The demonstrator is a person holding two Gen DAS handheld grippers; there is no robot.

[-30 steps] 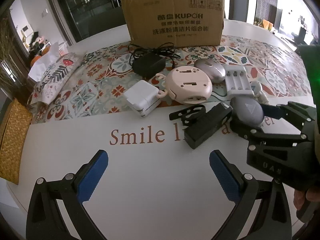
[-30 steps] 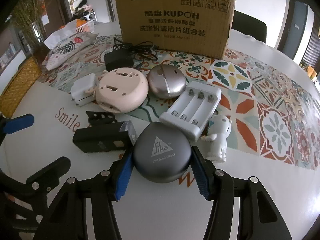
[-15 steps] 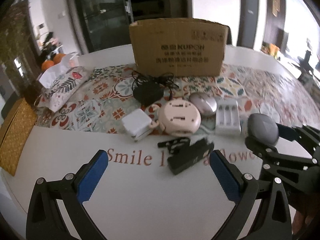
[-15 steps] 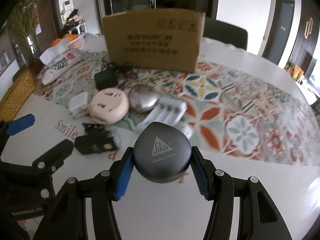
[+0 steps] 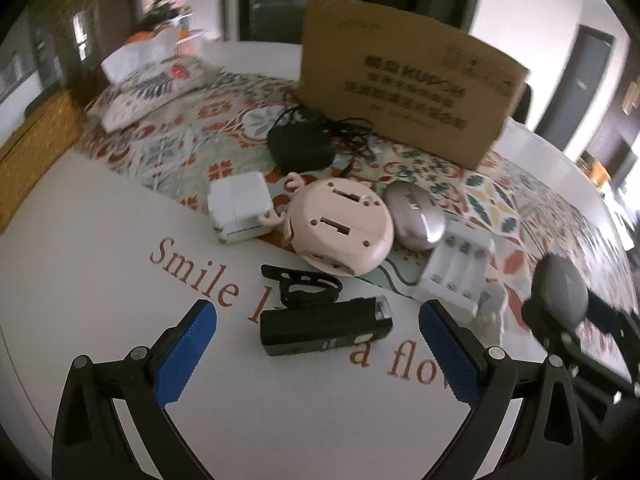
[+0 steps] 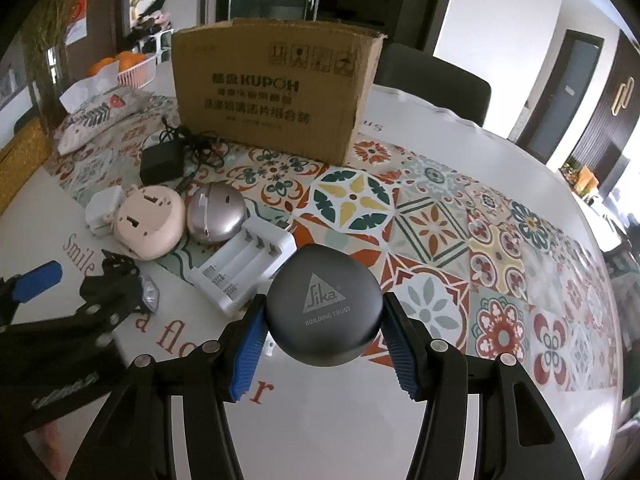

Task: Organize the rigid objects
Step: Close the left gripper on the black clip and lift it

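My right gripper (image 6: pixel 324 340) is shut on a round grey Sika case (image 6: pixel 323 306) and holds it above the table; the case also shows in the left wrist view (image 5: pixel 560 294). My left gripper (image 5: pixel 316 354) is open and empty, just in front of a black bike light (image 5: pixel 324 330). Beyond it lie a black clip (image 5: pixel 300 286), a pink round device (image 5: pixel 340 228), a white adapter (image 5: pixel 238 208), a silver mouse (image 5: pixel 416 216), a white battery charger (image 5: pixel 456 270) and a black power adapter with its cord (image 5: pixel 300 146). A cardboard box (image 6: pixel 276 84) stands behind them.
A floral tissue pouch (image 5: pixel 148 88) lies at the far left on the patterned table runner (image 6: pixel 440 216). A small white figurine (image 5: pixel 490 316) stands by the charger. A basket of oranges (image 6: pixel 128 68) is at the back left. A dark chair (image 6: pixel 432 80) stands behind the table.
My right gripper has lifted the grey Sika case off the table and holds it higher. My left gripper has moved closer to the black bike light.
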